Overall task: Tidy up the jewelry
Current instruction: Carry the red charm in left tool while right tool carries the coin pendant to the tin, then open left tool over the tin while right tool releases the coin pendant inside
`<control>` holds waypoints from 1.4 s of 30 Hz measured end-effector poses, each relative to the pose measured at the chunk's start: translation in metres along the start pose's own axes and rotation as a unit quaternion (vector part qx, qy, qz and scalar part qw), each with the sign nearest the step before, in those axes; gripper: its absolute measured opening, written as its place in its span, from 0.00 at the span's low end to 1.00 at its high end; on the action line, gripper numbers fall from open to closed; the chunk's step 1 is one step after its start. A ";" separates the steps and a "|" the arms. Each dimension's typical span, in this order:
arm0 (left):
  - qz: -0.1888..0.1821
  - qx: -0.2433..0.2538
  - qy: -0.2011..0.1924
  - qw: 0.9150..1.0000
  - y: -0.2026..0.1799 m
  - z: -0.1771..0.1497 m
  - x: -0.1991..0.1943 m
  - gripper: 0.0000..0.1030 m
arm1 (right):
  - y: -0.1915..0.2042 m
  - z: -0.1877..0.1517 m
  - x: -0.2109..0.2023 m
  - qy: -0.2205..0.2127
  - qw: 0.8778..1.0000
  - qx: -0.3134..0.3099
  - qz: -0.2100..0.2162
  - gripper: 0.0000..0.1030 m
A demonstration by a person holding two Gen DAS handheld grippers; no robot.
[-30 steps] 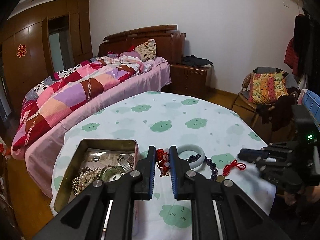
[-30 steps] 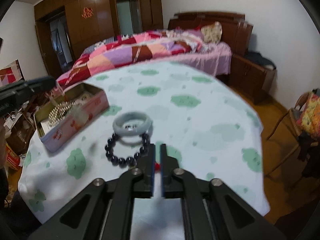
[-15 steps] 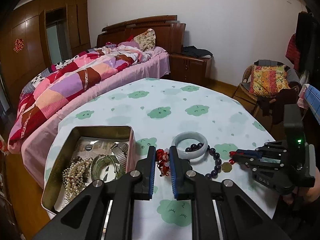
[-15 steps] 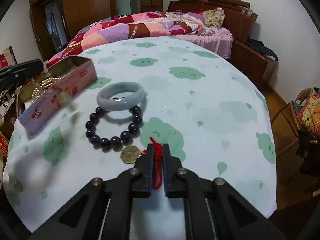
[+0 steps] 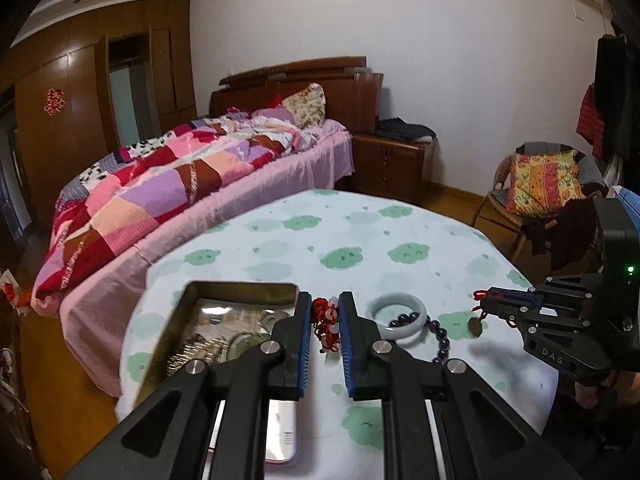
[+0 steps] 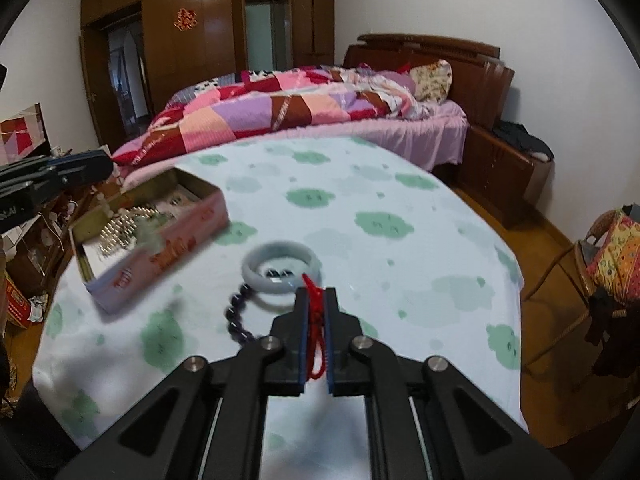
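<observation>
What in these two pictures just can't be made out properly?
- Tin box, left wrist view: its near half is hidden behind the left hand-held gripper, and the jewelry inside is blurred.
- Dark bead bracelet, right wrist view: blurred, its near part hidden by the right hand-held gripper.
- Coin pendant: too small to read; the right wrist view shows only its red cord.

A home bedroom: a wooden-headboard bed [image 5: 296, 92] under a pink and purple patchwork quilt [image 5: 160, 196], a dark wooden wardrobe wall [image 6: 200, 40] bearing a red paper double-happiness cutout [image 6: 185, 19], a wooden nightstand [image 5: 394, 164], and a wicker chair with a yellow floral cushion [image 5: 544, 182].
</observation>
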State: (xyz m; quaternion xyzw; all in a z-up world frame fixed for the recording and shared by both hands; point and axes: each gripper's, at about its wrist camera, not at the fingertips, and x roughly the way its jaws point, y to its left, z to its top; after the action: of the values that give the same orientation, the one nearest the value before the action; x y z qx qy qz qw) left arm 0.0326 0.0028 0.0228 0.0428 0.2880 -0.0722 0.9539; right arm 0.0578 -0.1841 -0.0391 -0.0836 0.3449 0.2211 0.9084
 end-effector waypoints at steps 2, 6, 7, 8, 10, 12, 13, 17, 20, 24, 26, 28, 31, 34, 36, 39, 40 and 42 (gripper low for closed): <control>0.013 0.004 -0.007 1.000 0.005 0.001 -0.006 0.13 | 0.008 0.007 -0.003 -0.012 1.000 -0.008 0.004 0.08; 0.038 0.002 -0.012 0.999 0.020 0.001 -0.013 0.13 | 0.024 0.020 -0.005 -0.027 0.999 -0.029 0.010 0.08; 0.048 0.000 -0.012 0.999 0.026 0.000 -0.013 0.13 | 0.028 0.023 -0.005 -0.029 0.999 -0.034 0.012 0.08; 0.053 -0.002 -0.013 0.999 0.029 -0.001 -0.014 0.13 | 0.032 0.026 -0.005 -0.032 0.999 -0.040 0.013 0.08; 0.064 -0.010 -0.013 0.998 0.039 -0.003 -0.015 0.13 | 0.043 0.033 -0.003 -0.041 0.998 -0.055 0.013 0.08; 0.077 -0.018 -0.011 0.997 0.049 -0.006 -0.015 0.13 | 0.052 0.038 -0.001 -0.044 0.997 -0.065 0.017 0.08; 0.085 -0.021 -0.011 0.996 0.054 -0.008 -0.015 0.13 | 0.056 0.041 0.001 -0.045 0.996 -0.069 0.019 0.08; 0.098 -0.046 -0.007 0.994 0.076 -0.014 -0.014 0.13 | 0.073 0.048 0.005 -0.050 0.995 -0.089 0.024 0.08; 0.101 -0.056 -0.004 0.993 0.085 -0.018 -0.013 0.13 | 0.086 0.054 0.008 -0.053 0.993 -0.102 0.028 0.08; 0.102 -0.066 0.001 0.993 0.092 -0.022 -0.007 0.13 | 0.102 0.063 0.013 -0.057 0.991 -0.120 0.033 0.08; 0.101 -0.068 0.003 0.993 0.094 -0.024 -0.003 0.13 | 0.109 0.068 0.015 -0.060 0.989 -0.129 0.034 0.08; 0.098 -0.072 0.005 0.993 0.096 -0.027 0.000 0.13 | 0.116 0.072 0.017 -0.063 0.988 -0.136 0.034 0.08; 0.096 -0.078 0.009 0.992 0.099 -0.030 0.005 0.13 | 0.126 0.078 0.021 -0.067 0.986 -0.145 0.038 0.08; 0.094 -0.084 0.013 0.992 0.103 -0.032 0.010 0.13 | 0.136 0.082 0.027 -0.068 0.985 -0.152 0.042 0.08; 0.093 -0.086 0.014 0.992 0.104 -0.033 0.012 0.13 | 0.141 0.083 0.031 -0.067 0.984 -0.158 0.043 0.08; 0.093 -0.090 0.017 0.991 0.107 -0.036 0.016 0.13 | 0.150 0.084 0.038 -0.065 0.983 -0.168 0.045 0.08; 0.096 -0.090 0.018 0.991 0.109 -0.036 0.017 0.13 | 0.153 0.084 0.040 -0.065 0.982 -0.171 0.045 0.08; 0.103 -0.089 0.020 0.990 0.111 -0.038 0.020 0.13 | 0.158 0.084 0.043 -0.063 0.981 -0.178 0.044 0.08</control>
State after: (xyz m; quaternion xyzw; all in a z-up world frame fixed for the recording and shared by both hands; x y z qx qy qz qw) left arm 0.0468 0.1142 -0.0152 -0.0111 0.3066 0.0535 0.9503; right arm 0.0631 -0.0039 -0.0047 -0.2150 0.2457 0.3240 0.8880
